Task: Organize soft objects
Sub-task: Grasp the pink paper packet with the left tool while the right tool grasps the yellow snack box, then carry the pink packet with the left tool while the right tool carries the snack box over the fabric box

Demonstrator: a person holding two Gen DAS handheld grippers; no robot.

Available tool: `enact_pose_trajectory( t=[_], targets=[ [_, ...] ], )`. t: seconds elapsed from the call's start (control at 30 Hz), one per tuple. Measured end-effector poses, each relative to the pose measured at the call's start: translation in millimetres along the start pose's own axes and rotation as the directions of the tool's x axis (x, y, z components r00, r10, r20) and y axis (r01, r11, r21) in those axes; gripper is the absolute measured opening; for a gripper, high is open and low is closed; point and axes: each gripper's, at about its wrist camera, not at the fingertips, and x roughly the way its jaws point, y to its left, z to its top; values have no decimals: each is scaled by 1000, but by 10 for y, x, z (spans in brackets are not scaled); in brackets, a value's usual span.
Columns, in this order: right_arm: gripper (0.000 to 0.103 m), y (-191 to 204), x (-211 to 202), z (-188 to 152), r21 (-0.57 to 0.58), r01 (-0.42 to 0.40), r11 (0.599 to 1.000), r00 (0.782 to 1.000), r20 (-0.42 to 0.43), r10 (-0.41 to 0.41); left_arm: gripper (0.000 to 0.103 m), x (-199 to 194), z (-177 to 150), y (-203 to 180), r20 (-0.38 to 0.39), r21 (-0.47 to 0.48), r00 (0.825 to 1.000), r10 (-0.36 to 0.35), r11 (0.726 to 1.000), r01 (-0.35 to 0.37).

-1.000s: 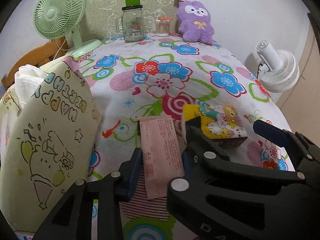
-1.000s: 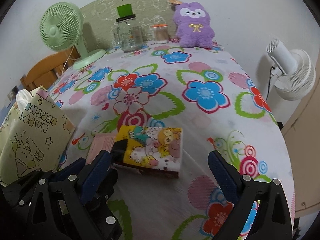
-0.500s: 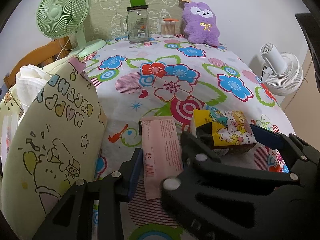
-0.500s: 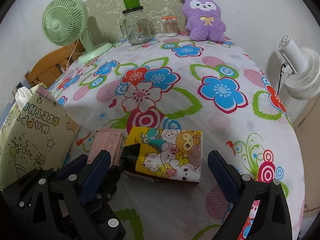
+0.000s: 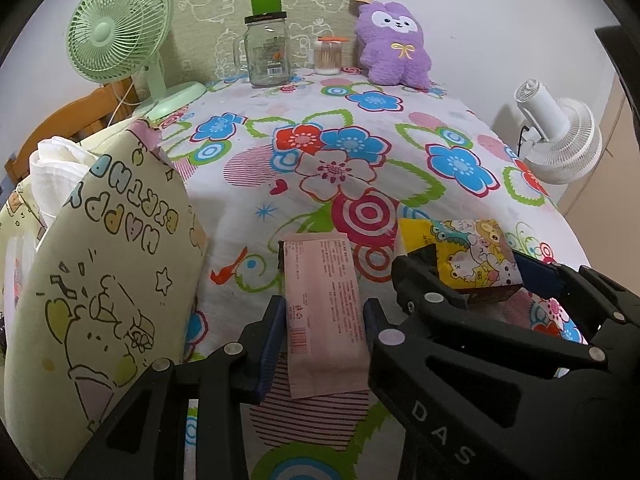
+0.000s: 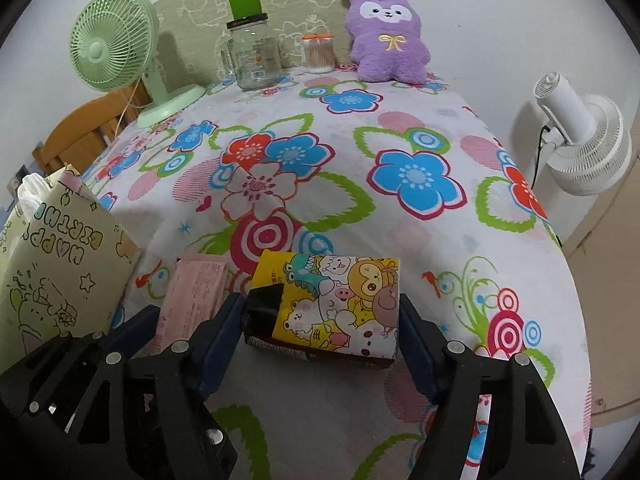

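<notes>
Right hand-held gripper [image 6: 320, 316] now closed in around the cartoon tissue pack [image 6: 332, 304], both blue pads touching or almost touching its short sides; half a second ago stood wide with clear gaps either side. Pack flat on the floral table [image 6: 400, 128], near the front edge, not lifted. Whether truly squeezed or only bracketed: cannot tell, no dent visible in the wrapper.

Left hand-held gripper [image 5: 324, 316] straddling the pink packet [image 5: 324, 312], pads narrow and right against its long edges; a second ago sat lower, near the packet's bottom end. Packet likewise flat on the table, just left of the tissue pack, close beside it.

Birthday gift bag [image 5: 104, 264] upright at the left edge, white cloth [image 5: 56, 176] poking from its mouth: likely destination. Purple plush [image 6: 386, 40] far back by the wall, untouched.

Judged meaning: approach over, both grasps about to set. Next calls for firm closure, then lift. Risk: soft wrapper slipping or buckling under the pads.
</notes>
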Motion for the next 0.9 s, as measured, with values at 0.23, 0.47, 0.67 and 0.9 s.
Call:
enact_pose_trajectory(
  t=[0.23, 0.47, 0.67, 0.9],
  targets=[
    [74, -55, -69, -56, 12, 16, 1000, 1000, -1, -15, 40, -50, -47, -61, 0, 14, 1000, -22, 1000, 22],
    [74, -108, -204, -120, 33, 26, 999, 999, 17, -27, 40, -164, -84, -117, 20, 30, 999, -33, 999, 32],
    [74, -128, -354, -152, 43, 30, 999, 999, 43, -32, 40, -297, -90, -149, 44, 41, 998, -41, 998, 39],
    [74, -140, -563, -149, 58, 33, 998, 996, 78, -37, 40, -471, -72, -186, 74, 51, 996, -55, 997, 52]
  ],
)
